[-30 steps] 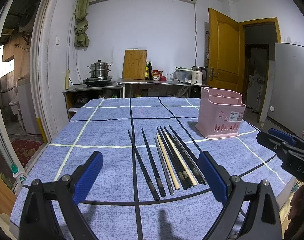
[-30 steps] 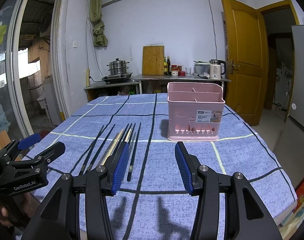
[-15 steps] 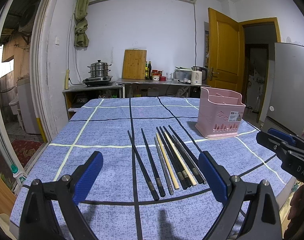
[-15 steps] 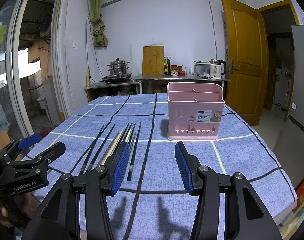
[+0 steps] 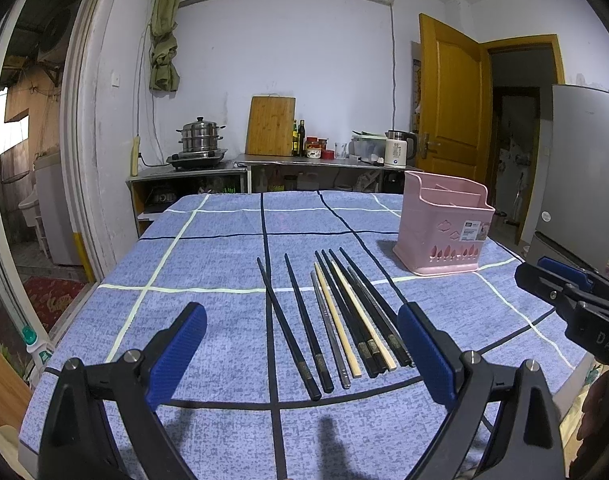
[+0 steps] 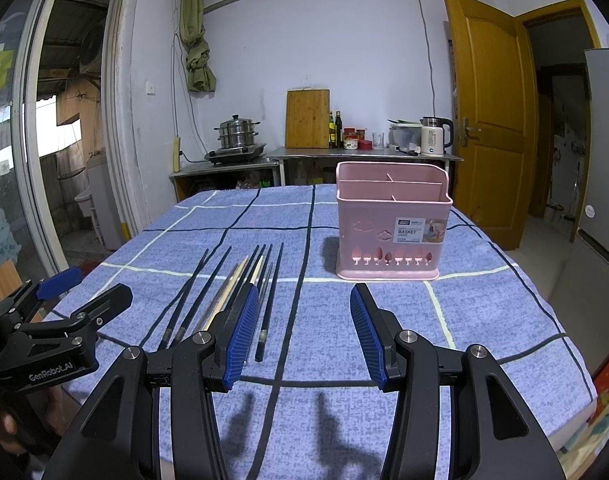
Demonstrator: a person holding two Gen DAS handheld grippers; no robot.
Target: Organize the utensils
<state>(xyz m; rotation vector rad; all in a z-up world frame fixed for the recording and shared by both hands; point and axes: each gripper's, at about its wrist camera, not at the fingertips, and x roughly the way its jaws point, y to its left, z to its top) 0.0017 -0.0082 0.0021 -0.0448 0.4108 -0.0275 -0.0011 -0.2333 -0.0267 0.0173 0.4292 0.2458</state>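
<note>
Several chopsticks point(image 5: 340, 316), black, pale wood and one metal, lie side by side on the blue checked tablecloth point(image 5: 208, 240); they also show in the right wrist view point(image 6: 240, 280). A pink plastic utensil basket point(image 5: 444, 228) with empty compartments stands upright to their right, also in the right wrist view point(image 6: 392, 224). My left gripper point(image 5: 302, 344) is open and empty, above the near ends of the chopsticks. My right gripper point(image 6: 304, 328) is open and empty, just right of the chopsticks and in front of the basket.
The table's near edge lies just below both grippers. Beyond the far edge stands a metal counter point(image 6: 344, 156) with a steamer pot point(image 6: 238, 134), cutting board and kettle. A wooden door point(image 6: 488, 120) and a fridge point(image 5: 584, 168) are on the right.
</note>
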